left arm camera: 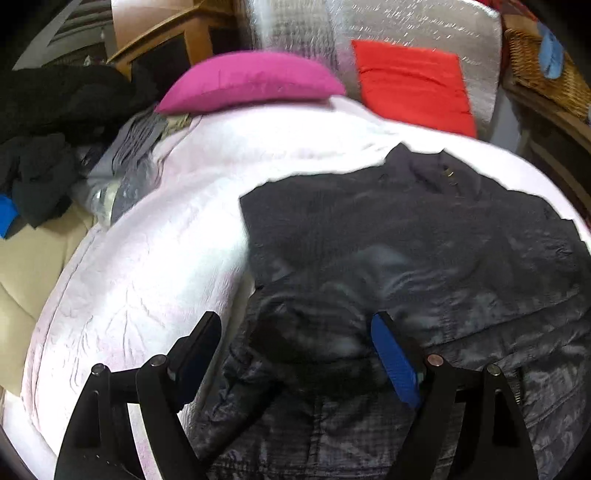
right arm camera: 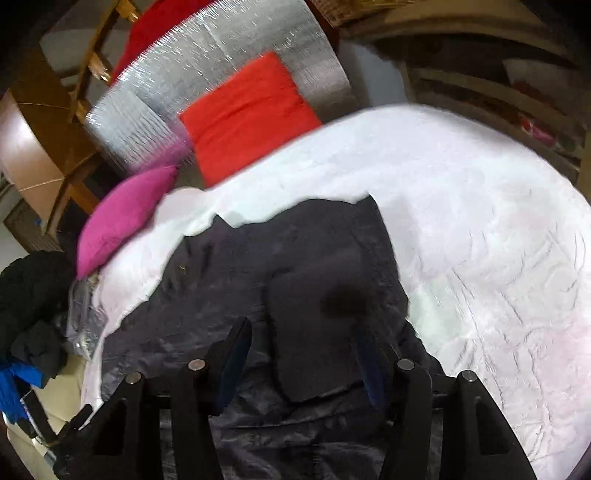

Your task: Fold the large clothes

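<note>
Jacket (left arm camera: 406,240) on white quilt (left arm camera: 147,277) | left view only: gray clothes (left arm camera: 129,147)

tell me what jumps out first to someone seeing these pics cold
A dark jacket lies spread on a white quilt, filling the middle of both views, with the open left gripper and right gripper over its near edge. Behind, a magenta pillow and a red cushion against a silver panel.

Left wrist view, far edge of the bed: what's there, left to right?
Black clothes pile → magenta pillow → red cushion → wicker basket.
</note>
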Action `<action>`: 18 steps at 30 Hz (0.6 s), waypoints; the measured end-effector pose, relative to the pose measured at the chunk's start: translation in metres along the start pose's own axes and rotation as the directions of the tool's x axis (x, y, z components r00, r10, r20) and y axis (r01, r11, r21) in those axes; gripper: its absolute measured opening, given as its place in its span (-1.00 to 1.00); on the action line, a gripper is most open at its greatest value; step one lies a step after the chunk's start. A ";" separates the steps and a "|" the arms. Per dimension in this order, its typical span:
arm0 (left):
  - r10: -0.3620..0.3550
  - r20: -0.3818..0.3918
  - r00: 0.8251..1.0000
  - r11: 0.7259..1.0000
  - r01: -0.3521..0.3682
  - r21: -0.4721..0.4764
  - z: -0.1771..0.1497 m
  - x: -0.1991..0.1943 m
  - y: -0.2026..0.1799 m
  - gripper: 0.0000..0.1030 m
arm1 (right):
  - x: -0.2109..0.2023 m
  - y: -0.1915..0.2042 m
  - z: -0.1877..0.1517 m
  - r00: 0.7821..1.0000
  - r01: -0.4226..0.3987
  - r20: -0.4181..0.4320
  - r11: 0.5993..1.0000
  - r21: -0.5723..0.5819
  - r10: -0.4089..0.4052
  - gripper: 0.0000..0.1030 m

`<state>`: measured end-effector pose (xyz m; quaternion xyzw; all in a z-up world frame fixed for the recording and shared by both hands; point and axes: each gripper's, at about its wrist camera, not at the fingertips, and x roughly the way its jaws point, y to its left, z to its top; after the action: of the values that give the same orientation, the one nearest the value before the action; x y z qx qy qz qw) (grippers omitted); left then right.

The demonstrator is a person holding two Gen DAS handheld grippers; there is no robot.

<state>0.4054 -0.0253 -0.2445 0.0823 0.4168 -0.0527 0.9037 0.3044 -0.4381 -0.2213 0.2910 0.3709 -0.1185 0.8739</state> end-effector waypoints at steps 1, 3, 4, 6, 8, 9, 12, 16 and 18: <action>-0.002 -0.035 0.999 1.000 0.002 0.003 -0.003 0.007 0.001 0.62 | 0.016 -0.007 -0.003 0.998 0.003 -0.065 1.000 0.014 -0.002 0.16; -0.033 -0.081 0.996 0.999 0.033 -0.003 -0.005 0.018 0.002 0.63 | 0.022 -0.009 -0.005 0.998 0.000 -0.068 1.000 0.000 0.000 0.15; -0.035 -0.076 0.996 0.999 0.034 -0.012 -0.006 0.017 0.004 0.63 | 0.020 -0.007 -0.003 0.998 0.000 -0.067 1.000 -0.005 0.000 0.15; -0.037 -0.057 0.998 0.999 0.036 -0.017 -0.004 0.010 0.007 0.62 | 0.007 -0.004 -0.001 0.998 -0.026 -0.055 1.000 0.010 0.027 0.17; -0.038 -0.027 0.999 0.999 0.037 -0.029 -0.003 -0.001 0.011 0.62 | -0.006 -0.004 0.000 0.997 -0.073 -0.037 0.997 0.026 0.074 0.17; -0.041 -0.012 0.999 0.999 0.041 -0.036 -0.004 -0.008 0.012 0.62 | -0.012 -0.004 -0.001 0.995 -0.090 -0.032 0.996 0.029 0.090 0.17; -0.063 0.025 0.998 0.997 0.064 -0.044 -0.009 -0.026 0.024 0.62 | -0.033 -0.006 -0.009 0.992 -0.122 -0.032 0.992 0.023 0.122 0.27; -0.056 0.049 0.997 0.998 0.056 0.003 -0.025 -0.041 0.033 0.62 | -0.064 -0.020 -0.033 0.987 -0.154 -0.035 0.988 0.014 0.155 0.34; -0.052 0.052 0.997 0.998 0.050 0.031 -0.036 -0.049 0.036 0.62 | -0.078 -0.030 -0.044 0.988 -0.152 -0.030 0.988 0.013 0.152 0.34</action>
<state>0.3528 0.0181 -0.2261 0.0836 0.3938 -0.0842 0.9115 0.2120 -0.4371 -0.2025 0.3249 0.3607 -0.0490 0.8729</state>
